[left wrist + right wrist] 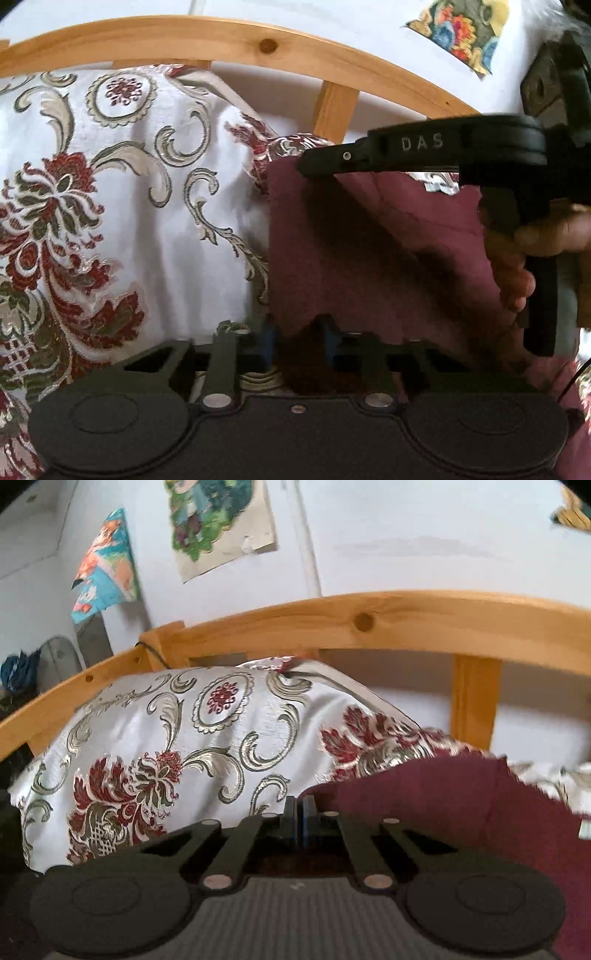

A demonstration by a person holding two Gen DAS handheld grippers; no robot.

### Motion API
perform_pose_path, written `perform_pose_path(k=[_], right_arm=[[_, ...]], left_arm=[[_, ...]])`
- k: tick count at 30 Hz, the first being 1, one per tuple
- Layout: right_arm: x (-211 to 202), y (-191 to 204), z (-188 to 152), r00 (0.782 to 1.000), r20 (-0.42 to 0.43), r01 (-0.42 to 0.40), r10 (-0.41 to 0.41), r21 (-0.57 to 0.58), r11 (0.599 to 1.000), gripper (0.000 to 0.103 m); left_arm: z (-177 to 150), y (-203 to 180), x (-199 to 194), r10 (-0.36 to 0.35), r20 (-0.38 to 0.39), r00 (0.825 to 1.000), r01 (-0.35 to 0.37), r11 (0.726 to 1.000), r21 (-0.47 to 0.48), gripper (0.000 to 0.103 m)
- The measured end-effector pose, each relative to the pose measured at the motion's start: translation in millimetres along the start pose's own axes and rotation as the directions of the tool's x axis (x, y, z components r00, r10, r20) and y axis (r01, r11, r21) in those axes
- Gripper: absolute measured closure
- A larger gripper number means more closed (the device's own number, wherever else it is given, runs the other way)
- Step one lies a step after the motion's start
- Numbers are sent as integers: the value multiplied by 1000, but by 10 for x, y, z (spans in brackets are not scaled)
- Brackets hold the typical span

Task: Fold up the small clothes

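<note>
1. A maroon cloth [369,251] lay on the floral bedspread [110,206], below the wooden bed rail [369,624].
2. The left gripper [297,341] pinched the cloth's near edge, its pads narrowly apart.
3. The right gripper [299,814] was fully closed on the cloth's edge; a hand [517,258] held its handle.

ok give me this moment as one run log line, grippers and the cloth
left gripper: shut on maroon cloth near edge | right gripper: shut on same cloth's corner | cloth: lying on floral bedspread
</note>
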State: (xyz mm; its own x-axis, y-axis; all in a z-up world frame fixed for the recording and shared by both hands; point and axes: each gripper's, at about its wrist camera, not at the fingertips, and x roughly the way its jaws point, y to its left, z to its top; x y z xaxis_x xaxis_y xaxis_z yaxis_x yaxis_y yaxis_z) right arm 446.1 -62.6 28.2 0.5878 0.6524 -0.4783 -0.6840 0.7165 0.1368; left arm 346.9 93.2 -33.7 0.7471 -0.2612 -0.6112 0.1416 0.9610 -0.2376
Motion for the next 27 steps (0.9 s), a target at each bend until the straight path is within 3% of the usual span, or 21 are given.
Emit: perform_pose_path(k=[3,5,7,9,10,12,14,17,19,23,27], right_arm=[[41,93,-11,998,-17,52,-53,-58,997,98],[2,109,-48,995,-30,91,-94,-77,993,92],[-153,105,-135,992,-33,116,-120,-93,989,67],[-391,84,-272,987,-40,148,-154,-113,982,52],[-525,74,-357,984,-42,166,-173,-123,978,50],[-813,63,-557,976,-56,202,-212,-146,968,46],[-1077,76,-784,962,-83,243,-260,-174,954,42],[-1368,149,-1118,942,-150,262,-299,-223,939,39],[-1543,232,-1364,924,-178,284,-339,-275,919,30],[-1868,388,-1808,895,-196,320,-400,-343,883,19],[-2153,538,-2149,878,-174,354,-445,-390,850,12]], left_arm=[[9,-21,9,28,-24,999,-28,1000,-7,83],[7,-23,32,43,-43,998,-43,999,-9,77],[15,2,21,43,-50,998,-45,998,-35,73],[17,34,-30,39,-49,998,-42,997,-67,57],[9,52,-60,42,-48,998,-45,996,-79,52],[-26,60,-143,57,-36,998,-60,994,-93,28],[-79,39,-232,78,-22,997,-80,993,-89,20],[-171,-33,-338,90,-18,996,-91,994,-64,12],[-247,-88,-387,99,-35,994,-101,994,-43,9],[-381,-195,-517,109,-70,992,-108,994,19,7],[-582,-308,-774,109,-30,994,-105,989,102,3]])
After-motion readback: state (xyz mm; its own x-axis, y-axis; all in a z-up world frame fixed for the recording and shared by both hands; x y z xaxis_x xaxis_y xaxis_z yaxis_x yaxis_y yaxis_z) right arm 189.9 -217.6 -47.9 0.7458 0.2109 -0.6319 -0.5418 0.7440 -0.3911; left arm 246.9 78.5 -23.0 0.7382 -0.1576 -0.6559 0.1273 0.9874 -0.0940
